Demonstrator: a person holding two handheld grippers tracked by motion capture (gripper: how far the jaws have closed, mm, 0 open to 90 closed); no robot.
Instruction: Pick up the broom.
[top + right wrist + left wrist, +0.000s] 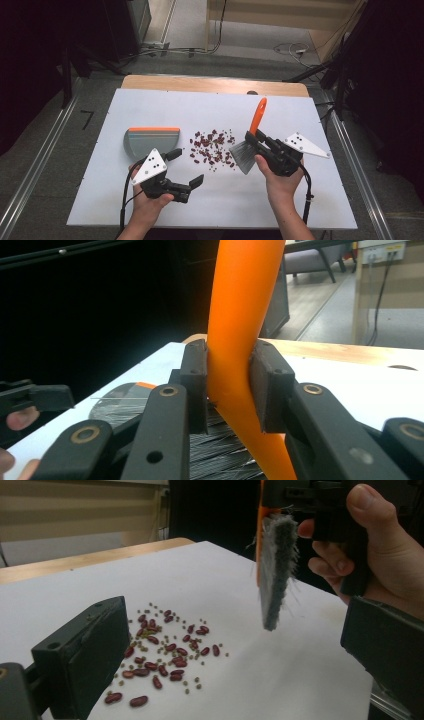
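- My right gripper (254, 139) is clamped on the orange handle of the hand brush (252, 136); in the right gripper view both pads press the handle's flanks, with the black bristles just below.
- The brush hangs lifted, bristles down, just right of the scattered red beans (212, 148) and small green ones, not touching them as far as I can tell.
- My left gripper (186, 172) holds nothing, jaws wide apart, near the grey dustpan with the orange edge (150, 141), which lies flat just left of the pile.
- I judge the step as sweep set-up: brush in hand, pan not yet held.
- Next I need to grip the pan and steady it, then lower the bristles to the right of the beans.
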